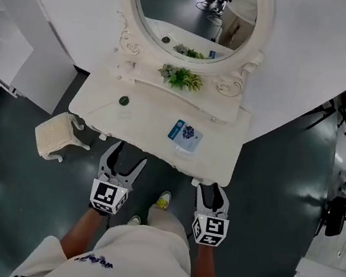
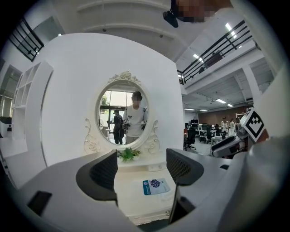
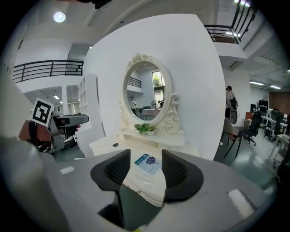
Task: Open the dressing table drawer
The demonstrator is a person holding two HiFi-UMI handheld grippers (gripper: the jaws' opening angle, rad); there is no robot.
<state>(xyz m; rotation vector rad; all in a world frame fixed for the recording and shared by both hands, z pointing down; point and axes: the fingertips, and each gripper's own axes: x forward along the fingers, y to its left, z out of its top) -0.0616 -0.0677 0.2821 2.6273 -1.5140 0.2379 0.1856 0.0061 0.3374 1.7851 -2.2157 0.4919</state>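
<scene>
Okay, left jaws: left gripper released, pads wide apart, nothing between them.
Right jaws: right gripper also released and empty, gap a bit narrower.
Ahead of jaws: both pointed at the dressing table. Its front edge sat low between the left pads, and its right front corner sat between the right pads.
Drawer: it should sit in the front face under the top, but no view showed a handle for certain.
Axis: front ran left-right across the person, so my guess was a pull straight back toward the body.
Nearer gripper: both just short of the front edge in the head view. Left was nearer the middle and looked better placed.
On top: blue card, plant, mirror, all clear of the front.
Room: open floor between table and person. Stool stood near the left gripper on its outer side, and the person's shoes were just behind.
</scene>
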